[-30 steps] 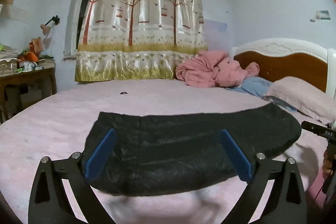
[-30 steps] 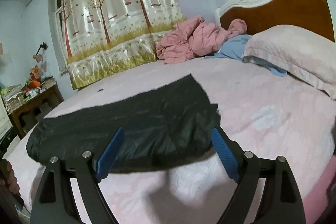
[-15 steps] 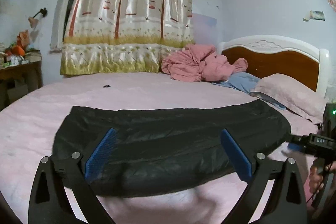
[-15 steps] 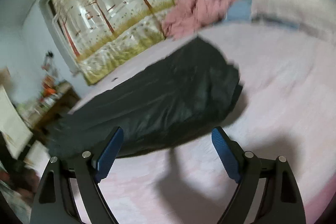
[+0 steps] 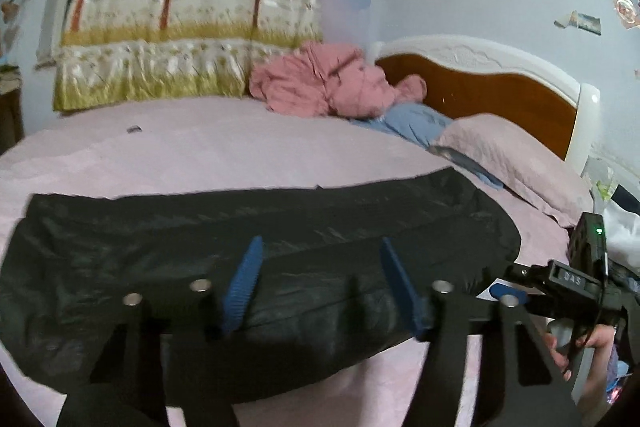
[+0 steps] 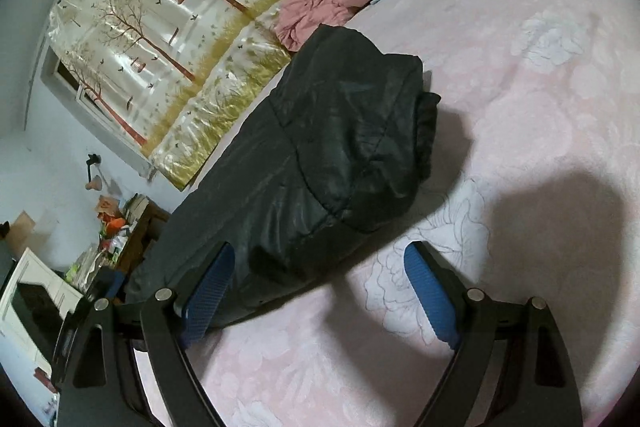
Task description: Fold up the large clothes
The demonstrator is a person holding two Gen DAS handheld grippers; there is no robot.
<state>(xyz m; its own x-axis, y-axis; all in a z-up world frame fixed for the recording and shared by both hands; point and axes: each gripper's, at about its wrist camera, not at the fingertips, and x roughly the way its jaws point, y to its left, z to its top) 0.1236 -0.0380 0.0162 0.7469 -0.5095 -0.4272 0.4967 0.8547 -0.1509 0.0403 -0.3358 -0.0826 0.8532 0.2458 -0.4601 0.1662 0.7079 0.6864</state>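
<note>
A black padded garment [image 5: 256, 259] lies folded in a long strip on the pink bedsheet [image 5: 224, 151]; it also shows in the right wrist view [image 6: 320, 163]. My left gripper [image 5: 320, 263] is open, narrower than before, its blue pads low over the garment's near edge. My right gripper [image 6: 316, 291] is open and empty, tilted, above the garment's right end and the sheet. The right gripper also shows at the right edge of the left wrist view [image 5: 560, 283].
A crumpled pink jacket [image 5: 328, 87], a blue cloth [image 5: 412, 123] and a pink pillow [image 5: 504, 155] lie by the wooden headboard [image 5: 500, 95]. A tree-print curtain [image 5: 192, 7] hangs behind. A cluttered desk [image 6: 128, 227] stands at the left.
My left gripper moved closer to the garment and its jaws narrowed. My right gripper swung, tilted and dropped toward the garment's right end.
</note>
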